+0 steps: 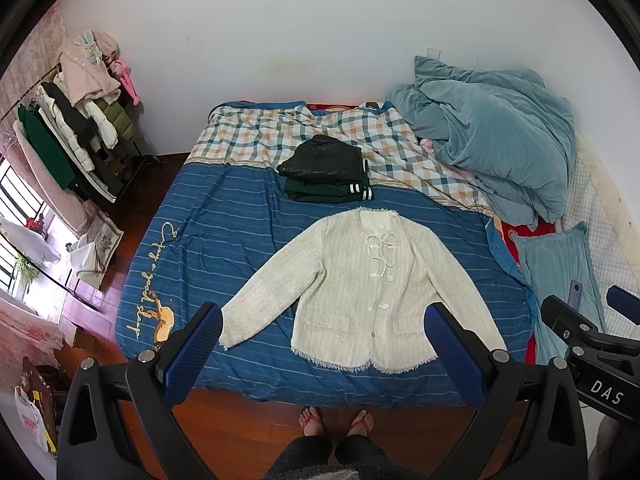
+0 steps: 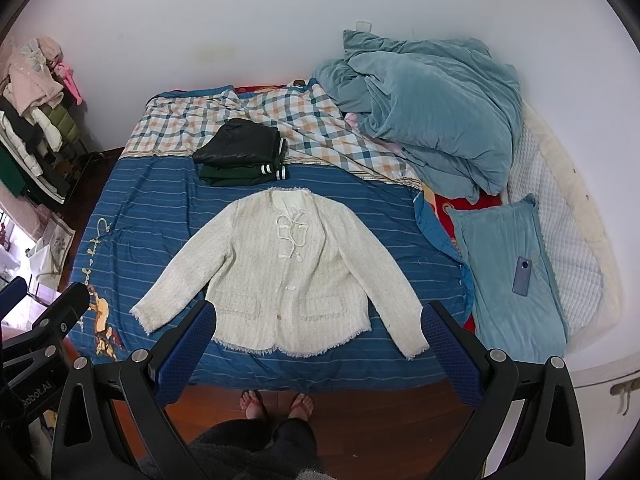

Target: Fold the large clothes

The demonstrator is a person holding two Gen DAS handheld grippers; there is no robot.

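Now, with the cream jacket (image 1: 360, 288) spread flat, front up, on the bed (image 1: 224, 216), both the left gripper (image 1: 324, 352) and right gripper (image 2: 320, 344) hang spread wide and empty, so pinch each cuff cleanly before folding sleeves inward.

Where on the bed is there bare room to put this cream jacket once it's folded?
Bare blue sheet lies left of the cream jacket, between its sleeve and the printed lettering. A narrower strip lies right of it, before the blue pillow. Crowded: the folded stack behind the collar and the heaped blue duvet.
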